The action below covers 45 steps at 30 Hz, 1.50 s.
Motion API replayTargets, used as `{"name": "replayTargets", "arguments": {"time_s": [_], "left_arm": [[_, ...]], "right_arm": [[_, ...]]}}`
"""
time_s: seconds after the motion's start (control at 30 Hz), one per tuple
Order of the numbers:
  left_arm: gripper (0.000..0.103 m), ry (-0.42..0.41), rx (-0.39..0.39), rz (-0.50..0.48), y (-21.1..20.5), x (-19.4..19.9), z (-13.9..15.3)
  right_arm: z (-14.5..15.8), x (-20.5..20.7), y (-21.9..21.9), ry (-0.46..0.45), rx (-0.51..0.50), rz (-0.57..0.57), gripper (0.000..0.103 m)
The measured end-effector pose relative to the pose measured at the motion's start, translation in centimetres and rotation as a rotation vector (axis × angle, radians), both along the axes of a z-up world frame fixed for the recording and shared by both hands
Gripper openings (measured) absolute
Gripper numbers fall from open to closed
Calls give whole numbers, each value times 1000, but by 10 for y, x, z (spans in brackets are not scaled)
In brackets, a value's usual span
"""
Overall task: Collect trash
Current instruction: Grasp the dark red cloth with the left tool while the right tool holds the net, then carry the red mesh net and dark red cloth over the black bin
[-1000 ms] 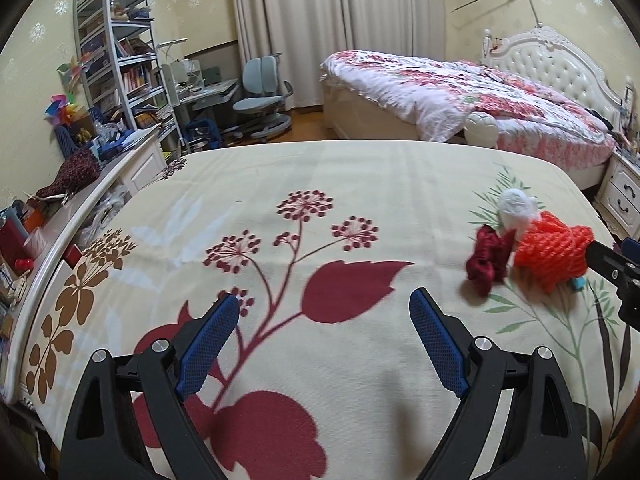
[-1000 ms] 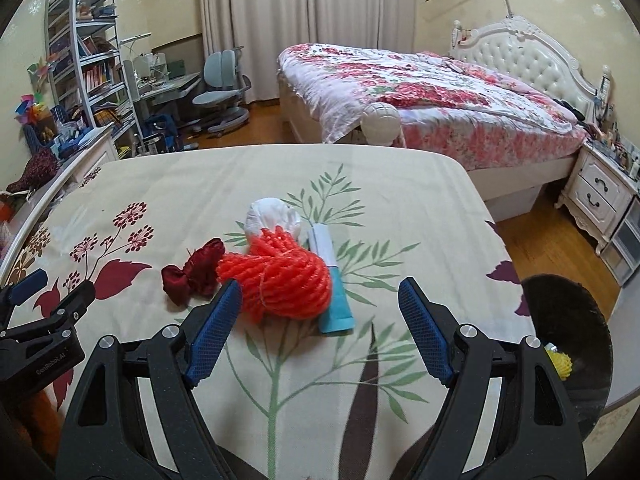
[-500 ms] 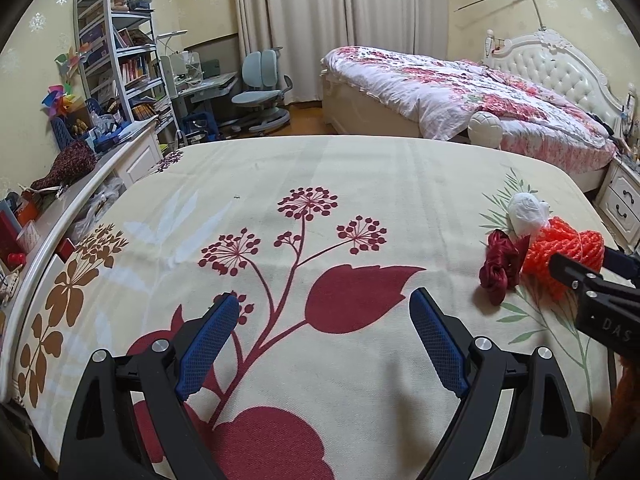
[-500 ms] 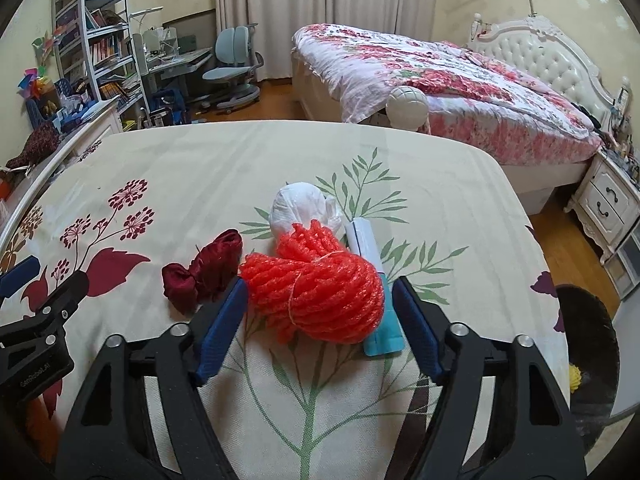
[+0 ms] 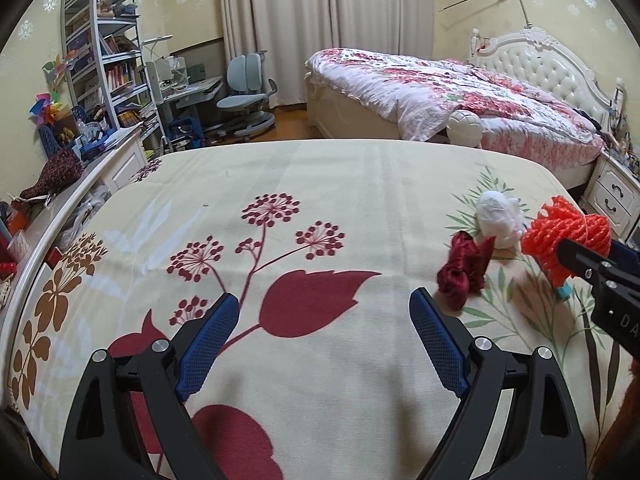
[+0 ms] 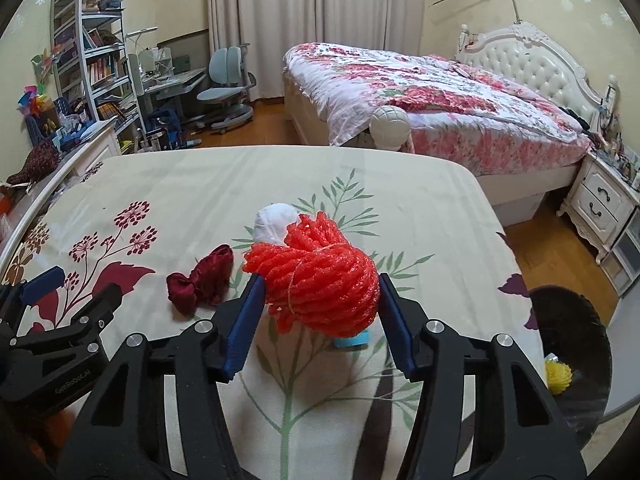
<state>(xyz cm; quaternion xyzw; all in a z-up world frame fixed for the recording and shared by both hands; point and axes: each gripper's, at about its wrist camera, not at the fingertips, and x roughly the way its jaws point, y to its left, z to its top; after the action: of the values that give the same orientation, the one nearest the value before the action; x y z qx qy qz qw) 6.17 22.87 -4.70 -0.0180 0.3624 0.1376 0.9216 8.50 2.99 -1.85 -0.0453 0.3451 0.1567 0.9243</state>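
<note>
My right gripper (image 6: 320, 292) is shut on an orange-red foam net bundle (image 6: 320, 280) and holds it just above the floral cloth (image 6: 160, 184). The bundle also shows in the left wrist view (image 5: 568, 236). A white crumpled wad (image 6: 274, 222) lies behind it, a dark red fabric scrap (image 6: 202, 282) to its left, and a light blue tube (image 6: 352, 340) is mostly hidden under it. My left gripper (image 5: 324, 336) is open and empty over the cloth, left of the dark red scrap (image 5: 464, 268) and the white wad (image 5: 498, 218).
A black trash bin (image 6: 576, 360) with a yellow item (image 6: 558, 376) inside stands off the cloth's right edge. A bed (image 6: 440, 96), nightstand (image 6: 600, 208), desk chair (image 6: 224, 92) and bookshelf (image 6: 92, 52) lie beyond. A cluttered ledge (image 5: 60, 200) runs along the left.
My right gripper moved forward around the orange-red bundle, closed on it and lifted it slightly. My left gripper stayed open and barely moved.
</note>
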Motion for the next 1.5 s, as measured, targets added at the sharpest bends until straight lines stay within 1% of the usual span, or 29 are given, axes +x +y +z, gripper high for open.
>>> {"name": "replayTargets", "arguments": {"time_s": [0.2,0.4,0.63,0.7,0.83,0.9,0.97,1.0,1.07,1.27,1.5], "left_arm": [[87,5,-7,-35,-17,10,0],[87,16,5,-78,-37,24,-3],[87,49,7,-111,-54,46,-9],[84,64,4,-116,-56,51,-10],[67,99,-7,-132,-58,59,-15],[63,112,-16,-140,-59,61,-18],[51,119,-25,-155,-60,61,-19],[48,124,-30,-163,-60,62,-20],[32,137,-38,-178,-61,63,-23],[28,128,-39,-189,-62,60,-22],[28,112,-54,-190,-62,52,-18]], "right_arm": [[0,7,-36,-5,-2,-84,55],[-12,16,-70,24,-1,-158,55],[-24,18,-79,44,-4,-173,55],[-27,18,-79,48,-4,-172,55],[-29,18,-80,54,-3,-170,55],[-30,18,-80,58,-2,-169,55],[-31,19,-81,60,-2,-169,55],[-31,18,-81,60,-1,-169,55],[-32,18,-81,60,-2,-168,55],[-32,18,-81,61,0,-170,55],[-35,14,-83,60,6,-176,55]]}}
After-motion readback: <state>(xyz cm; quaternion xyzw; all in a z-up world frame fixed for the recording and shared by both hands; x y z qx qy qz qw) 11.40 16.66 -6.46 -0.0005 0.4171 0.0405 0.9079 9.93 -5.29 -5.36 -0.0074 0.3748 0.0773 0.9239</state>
